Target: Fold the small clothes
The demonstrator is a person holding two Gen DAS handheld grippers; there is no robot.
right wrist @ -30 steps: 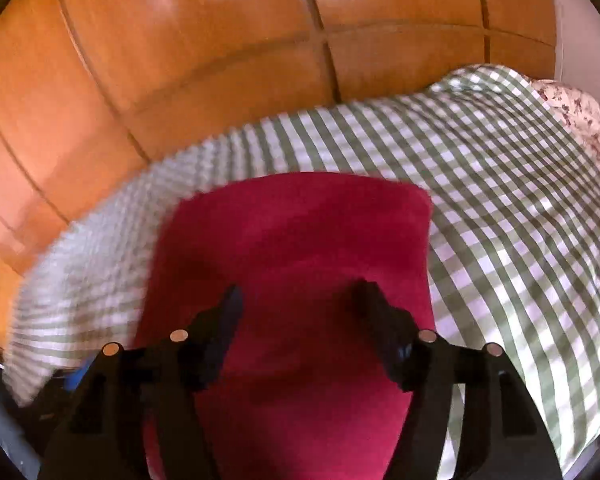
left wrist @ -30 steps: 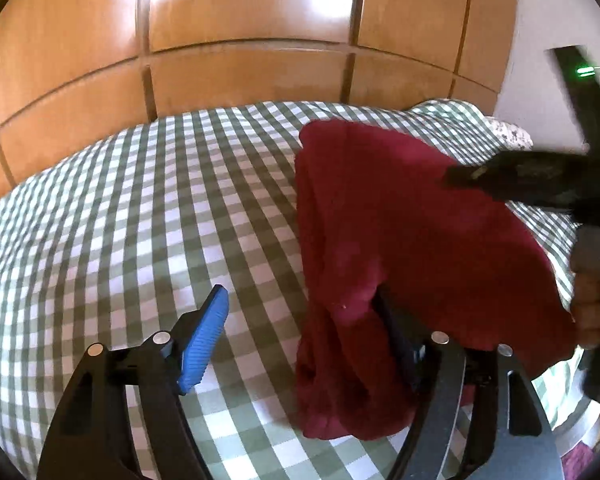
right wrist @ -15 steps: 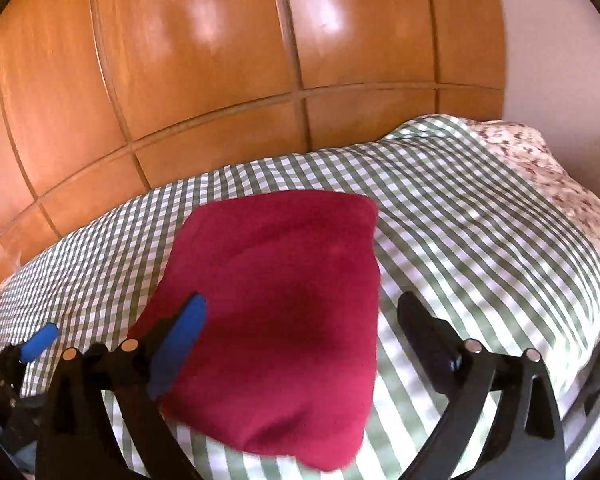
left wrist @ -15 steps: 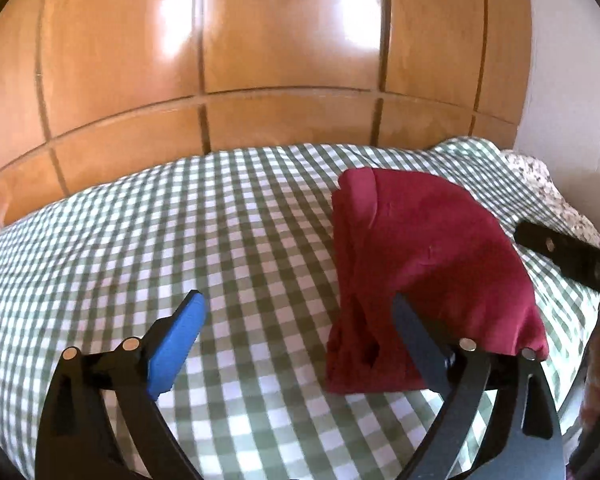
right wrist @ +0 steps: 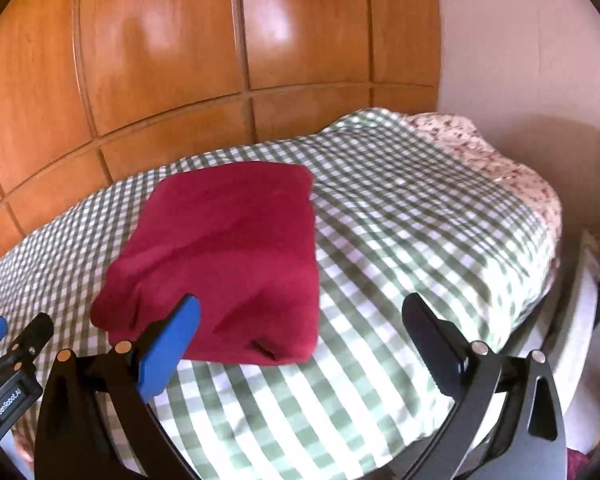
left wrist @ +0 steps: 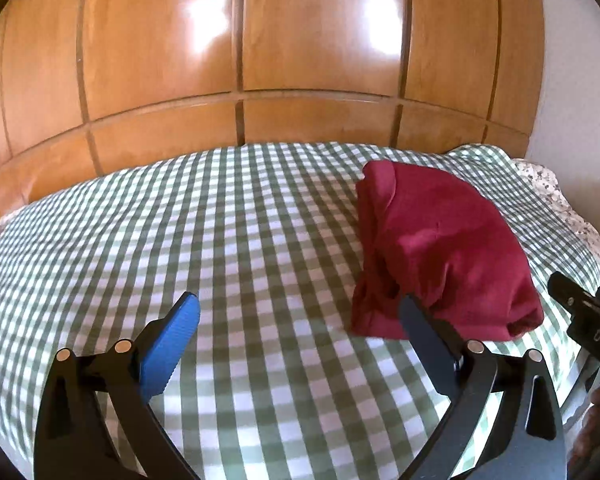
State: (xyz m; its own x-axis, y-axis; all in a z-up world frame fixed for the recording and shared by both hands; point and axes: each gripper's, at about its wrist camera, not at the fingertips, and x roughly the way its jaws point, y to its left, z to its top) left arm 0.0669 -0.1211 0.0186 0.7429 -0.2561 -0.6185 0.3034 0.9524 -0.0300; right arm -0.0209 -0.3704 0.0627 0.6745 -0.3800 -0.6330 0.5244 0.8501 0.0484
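A dark red garment point(left wrist: 444, 252) lies folded in a rough rectangle on the green checked bedspread point(left wrist: 220, 240), right of centre in the left wrist view. It also shows in the right wrist view point(right wrist: 228, 256), left of centre. My left gripper point(left wrist: 300, 312) is open and empty, held above the bed, with its right finger just in front of the garment's near edge. My right gripper point(right wrist: 300, 312) is open and empty, held above the bed in front of the garment's near right corner.
A wooden panelled wardrobe point(left wrist: 300, 60) stands behind the bed. A floral pillow point(right wrist: 480, 156) lies at the right end against a white wall point(right wrist: 520, 60). The bed's edge drops off at the right point(right wrist: 540, 292). The other gripper's body shows at the frame edges point(left wrist: 588, 320).
Both grippers have let go of the red garment and drawn back from it. The garment now rests folded on the bed. Both jaws have opened wide.
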